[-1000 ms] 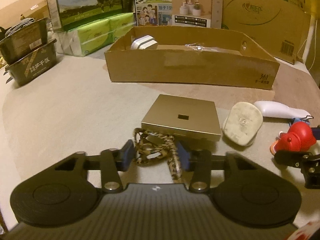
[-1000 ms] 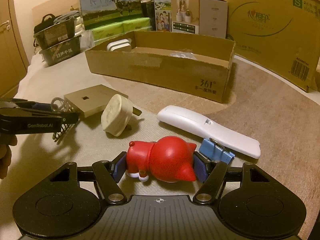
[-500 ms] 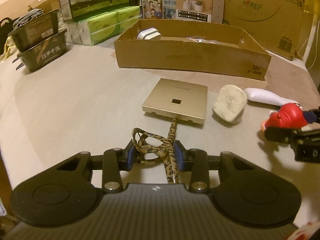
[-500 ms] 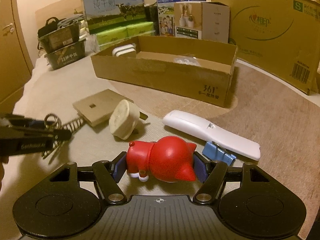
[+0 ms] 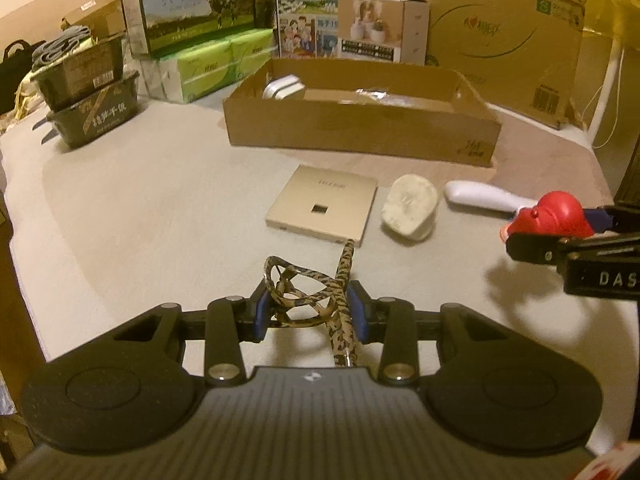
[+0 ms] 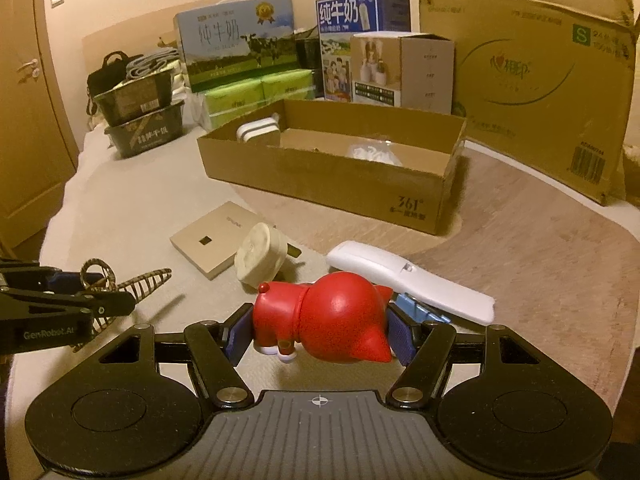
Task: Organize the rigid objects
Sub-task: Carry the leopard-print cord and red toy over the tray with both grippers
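Hair clip pinched in left gripper, red figurine clamped in right gripper

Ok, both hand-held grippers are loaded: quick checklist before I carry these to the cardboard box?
1. Left hand-held gripper clamped on leopard-print hair claw clip: ok.
2. Right hand-held gripper clamped on red cat figurine: ok.
3. Both items lifted off the table: ok.
4. Free floor in cardboard box: ok.
5. Path to the box clear above gold panel and white plug: ok.
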